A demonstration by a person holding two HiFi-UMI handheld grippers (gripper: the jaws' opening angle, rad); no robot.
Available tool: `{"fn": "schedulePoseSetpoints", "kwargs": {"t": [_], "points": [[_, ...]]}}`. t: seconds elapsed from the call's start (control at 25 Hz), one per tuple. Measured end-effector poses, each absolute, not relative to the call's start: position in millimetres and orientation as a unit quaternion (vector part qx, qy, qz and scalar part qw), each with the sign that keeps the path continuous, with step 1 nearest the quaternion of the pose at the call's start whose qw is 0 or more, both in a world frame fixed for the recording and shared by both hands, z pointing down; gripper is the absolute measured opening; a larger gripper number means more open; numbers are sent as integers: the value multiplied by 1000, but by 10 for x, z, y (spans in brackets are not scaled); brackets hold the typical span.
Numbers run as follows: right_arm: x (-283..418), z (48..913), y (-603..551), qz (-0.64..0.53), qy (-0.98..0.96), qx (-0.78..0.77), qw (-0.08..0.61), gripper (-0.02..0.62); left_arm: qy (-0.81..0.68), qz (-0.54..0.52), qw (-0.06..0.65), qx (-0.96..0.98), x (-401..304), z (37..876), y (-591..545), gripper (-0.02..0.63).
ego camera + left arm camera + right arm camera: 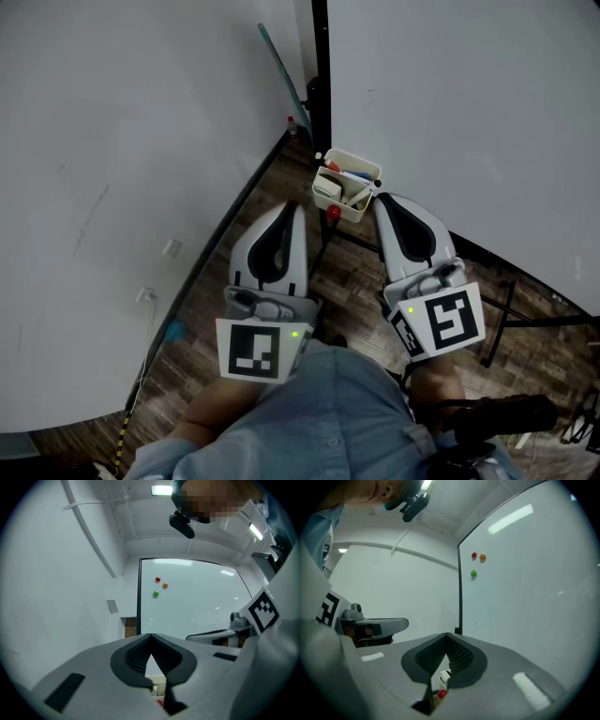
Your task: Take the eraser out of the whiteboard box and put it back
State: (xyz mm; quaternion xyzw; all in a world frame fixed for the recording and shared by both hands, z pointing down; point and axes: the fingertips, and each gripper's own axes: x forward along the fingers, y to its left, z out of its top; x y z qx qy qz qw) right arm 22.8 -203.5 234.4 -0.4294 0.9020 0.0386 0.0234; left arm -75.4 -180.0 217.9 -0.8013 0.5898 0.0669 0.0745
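Note:
A cream whiteboard box (pixel 353 215) hangs at the whiteboard's lower corner. It holds a pale eraser (pixel 327 190) and some markers (pixel 357 176). My left gripper (pixel 298 208) hovers just left of the box and below it, and its jaws are shut with nothing between them (pixel 150 635). Just right of the box is my right gripper (pixel 381 200), also shut and empty (pixel 446 635). Neither gripper touches the box. In both gripper views only a sliver of the box (pixel 157 682) (pixel 442 680) shows through the gap under the fingertips.
The whiteboard (pixel 469 112) fills the right side and a white wall (pixel 122 159) the left. Three coloured magnets (pixel 474 555) stick to the board. Black stand legs (pixel 506 309) cross the wooden floor at right. The person's sleeves sit low in the head view.

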Motion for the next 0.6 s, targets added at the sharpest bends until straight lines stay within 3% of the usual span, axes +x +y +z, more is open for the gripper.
{"fn": "schedulePoseSetpoints", "kwargs": {"t": [0.6], "points": [[223,2382,-2075,33,903,-427,25,0,589,63,67,-803,-741,2241,-1845,5]]}}
